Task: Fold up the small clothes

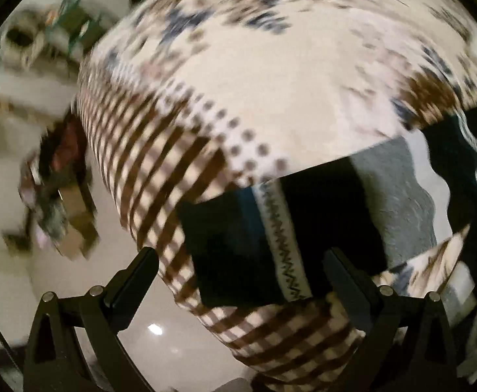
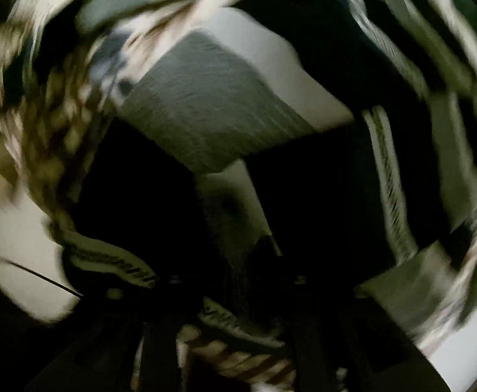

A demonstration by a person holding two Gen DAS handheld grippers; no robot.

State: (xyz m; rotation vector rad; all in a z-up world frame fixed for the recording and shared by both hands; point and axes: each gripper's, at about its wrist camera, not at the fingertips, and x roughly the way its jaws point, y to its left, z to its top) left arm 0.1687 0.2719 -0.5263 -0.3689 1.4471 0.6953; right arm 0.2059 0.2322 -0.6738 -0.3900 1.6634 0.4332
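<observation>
A folded black garment (image 1: pixel 238 245) with a white zigzag band lies on a cream bedcover (image 1: pixel 271 98) printed with brown checks and dots. My left gripper (image 1: pixel 241 271) hangs over it, pointing down. Its black fingers (image 1: pixel 137 271) stand wide apart, and nothing is pinched between them. A grey cloth (image 1: pixel 392 189) lies just right of the black piece. The right wrist view is dark and smeared. It shows the grey cloth (image 2: pixel 205 114), black fabric (image 2: pixel 304 196) and a white patterned band (image 2: pixel 388 179). My right gripper (image 2: pixel 235 343) is a pair of dim bars set apart, with bedcover stripes showing between them.
Pale glossy floor (image 1: pixel 160 330) lies left of and below the bedcover's edge. Blurred clutter and a brown box (image 1: pixel 72 228) sit on the floor at the left. More dark patterned clothing (image 1: pixel 467 163) is at the far right.
</observation>
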